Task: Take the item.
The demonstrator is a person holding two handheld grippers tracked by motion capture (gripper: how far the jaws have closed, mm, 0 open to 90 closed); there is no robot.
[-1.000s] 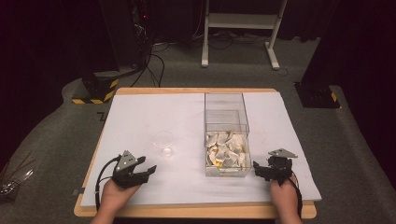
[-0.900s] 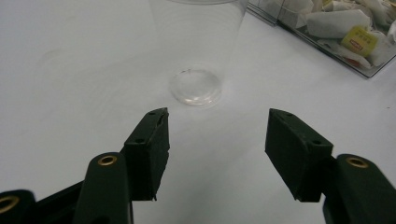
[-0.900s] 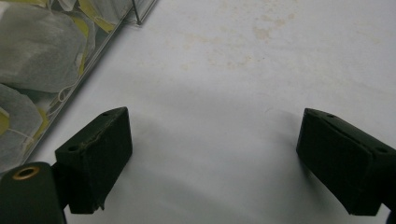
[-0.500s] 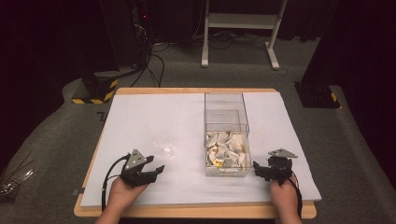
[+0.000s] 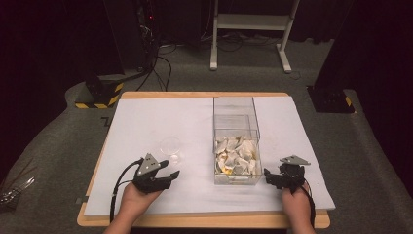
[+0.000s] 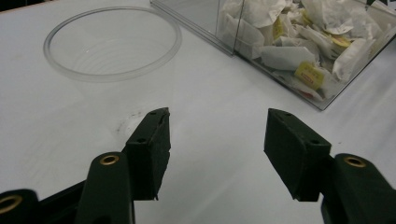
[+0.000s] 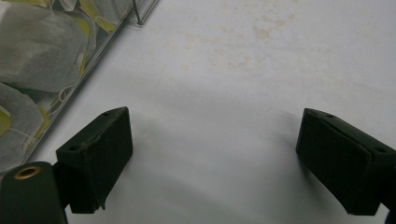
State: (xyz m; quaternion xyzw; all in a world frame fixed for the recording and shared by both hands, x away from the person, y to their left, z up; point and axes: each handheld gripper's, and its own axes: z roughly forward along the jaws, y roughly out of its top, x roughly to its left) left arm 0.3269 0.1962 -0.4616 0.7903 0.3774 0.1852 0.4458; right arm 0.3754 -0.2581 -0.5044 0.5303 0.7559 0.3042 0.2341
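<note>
While my left tongs (image 5: 168, 176) sit wide apart with nothing in them, just short of the clear cup (image 5: 171, 148), my right tongs (image 5: 271, 177) gape just as wide beside the clear box (image 5: 235, 127) of tea bags (image 5: 236, 155) on the white bench (image 5: 141, 122).

Dim lab or recording studio — white-covered wooden table (image 5: 146, 122) on grey carpet (image 5: 370, 161), black curtains (image 5: 44, 44) around, cables (image 5: 158, 63) trailing across the floor, hazard-striped base (image 5: 100, 95), white equipment stand (image 5: 251, 24) behind.
</note>
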